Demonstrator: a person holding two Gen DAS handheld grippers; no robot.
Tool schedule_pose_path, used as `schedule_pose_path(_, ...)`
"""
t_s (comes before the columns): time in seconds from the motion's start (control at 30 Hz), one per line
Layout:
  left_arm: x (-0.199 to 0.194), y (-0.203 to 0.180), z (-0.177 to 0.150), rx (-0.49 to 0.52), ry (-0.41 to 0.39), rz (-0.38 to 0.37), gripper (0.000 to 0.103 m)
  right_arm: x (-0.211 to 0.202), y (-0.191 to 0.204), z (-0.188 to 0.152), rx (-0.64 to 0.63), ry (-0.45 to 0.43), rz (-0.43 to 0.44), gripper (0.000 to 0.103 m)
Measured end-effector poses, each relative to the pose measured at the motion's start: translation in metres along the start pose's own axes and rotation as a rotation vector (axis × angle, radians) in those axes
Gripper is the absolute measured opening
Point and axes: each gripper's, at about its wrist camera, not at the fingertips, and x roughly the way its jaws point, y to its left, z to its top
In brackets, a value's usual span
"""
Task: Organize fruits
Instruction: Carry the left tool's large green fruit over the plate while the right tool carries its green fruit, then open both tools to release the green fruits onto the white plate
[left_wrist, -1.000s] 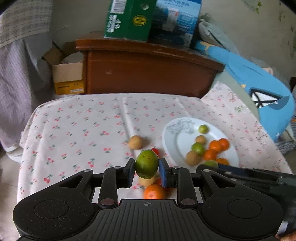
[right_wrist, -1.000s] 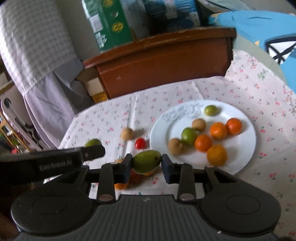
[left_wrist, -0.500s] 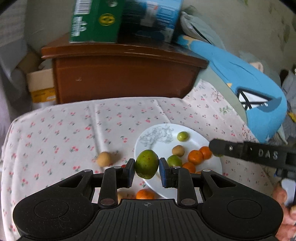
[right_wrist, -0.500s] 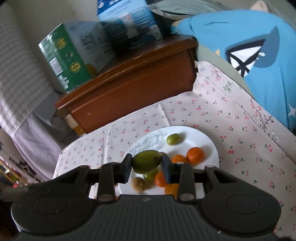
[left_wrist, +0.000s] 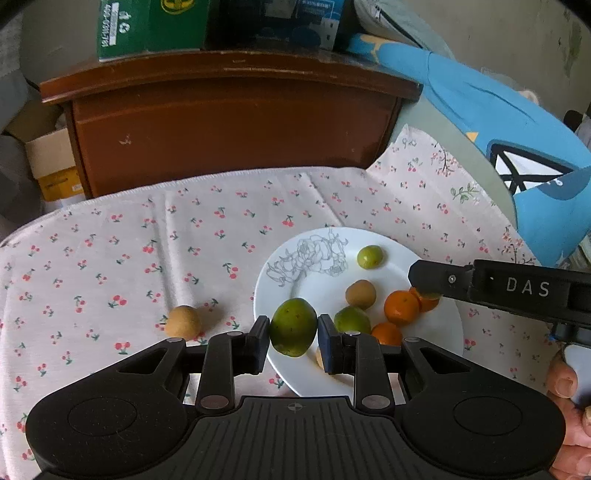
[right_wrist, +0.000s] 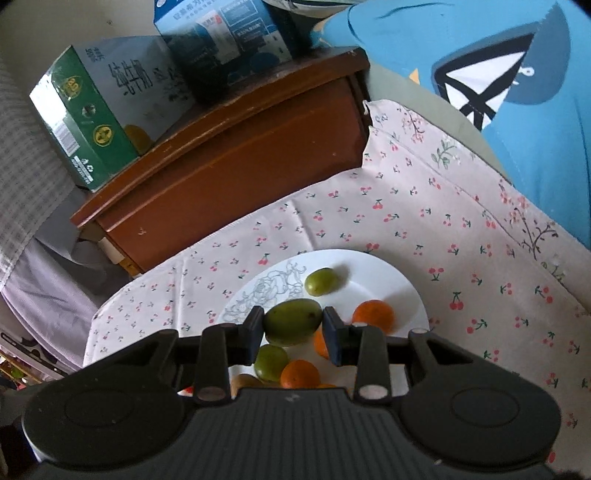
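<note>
Both grippers had swung over the white plate (left_wrist: 314, 280) on the cherry-print cloth (left_wrist: 110, 258) (wooden cabinet (left_wrist: 229, 122) behind), left gripper (left_wrist: 293, 341) clamped on a green mango (left_wrist: 293, 326), right gripper (right_wrist: 293, 332) on an olive-green mango (right_wrist: 291, 321).

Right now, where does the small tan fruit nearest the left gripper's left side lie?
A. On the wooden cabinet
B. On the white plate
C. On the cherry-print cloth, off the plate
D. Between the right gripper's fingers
C. The tan fruit rests on the cherry-print cloth, clear to the left of the white plate.
</note>
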Motion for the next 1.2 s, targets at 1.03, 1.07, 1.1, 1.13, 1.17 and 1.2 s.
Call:
schedule_pose_path(1.03,-0.021,-0.001,0.001,0.003,-0.024,0.107,0.077,0.003,0.013,-0.008,-0.019,0.006,0.025,0.037)
schedule_pose_path(1.07,-0.023,0.001,0.000,0.001,-0.026,0.111,0.077,0.001,0.015,-0.009,-0.027,0.006,0.029,0.037)
schedule_pose_path(1.1,-0.026,0.002,-0.001,0.003,-0.028,0.118,0.077,0.000,0.017,-0.010,-0.033,0.005,0.032,0.037)
schedule_pose_path(1.13,-0.028,0.003,-0.001,0.006,-0.030,0.128,0.077,-0.002,0.019,-0.011,-0.041,0.003,0.035,0.037)
schedule_pose_path(1.17,-0.030,0.005,-0.002,0.010,-0.032,0.139,0.077,-0.003,0.020,-0.012,-0.049,0.002,0.038,0.037)
schedule_pose_path(1.2,-0.033,0.008,-0.003,0.008,-0.034,0.148,0.077,-0.005,0.022,-0.013,-0.057,0.000,0.039,0.038)
